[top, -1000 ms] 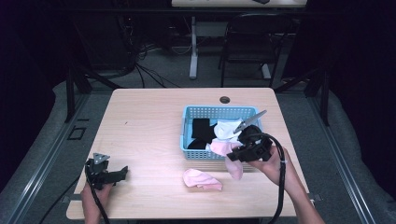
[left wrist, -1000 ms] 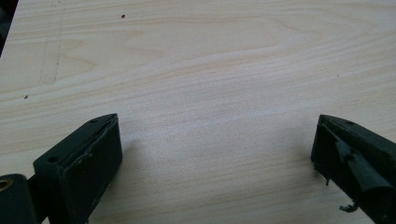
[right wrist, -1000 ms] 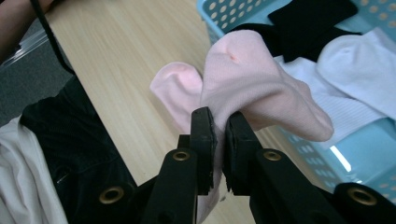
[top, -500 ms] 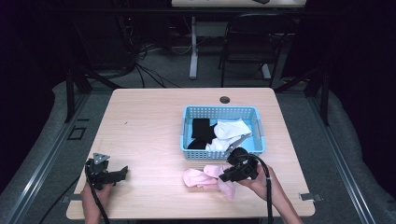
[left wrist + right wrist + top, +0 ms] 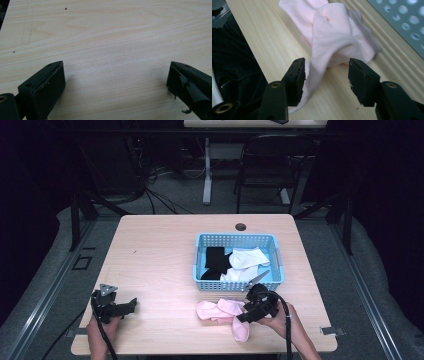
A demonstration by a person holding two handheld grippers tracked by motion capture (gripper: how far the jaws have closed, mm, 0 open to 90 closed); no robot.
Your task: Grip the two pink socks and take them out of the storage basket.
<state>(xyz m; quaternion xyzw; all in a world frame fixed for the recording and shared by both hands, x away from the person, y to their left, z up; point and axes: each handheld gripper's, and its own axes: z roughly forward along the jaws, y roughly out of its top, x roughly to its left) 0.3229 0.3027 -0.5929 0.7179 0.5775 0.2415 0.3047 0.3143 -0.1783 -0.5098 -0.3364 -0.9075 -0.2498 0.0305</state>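
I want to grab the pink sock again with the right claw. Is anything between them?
Nothing visible. The right claw has just been opening, and the sock lies between its jaws on the table.

A light wooden table [image 5: 160,255] stands on grey floor [image 5: 45,285] in a dark room, with a round hole [image 5: 240,227] near the tabletop's far edge. Beyond that edge stand a black chair [image 5: 265,165] and a white table leg [image 5: 207,170], with cables [image 5: 155,195] lying on the floor.
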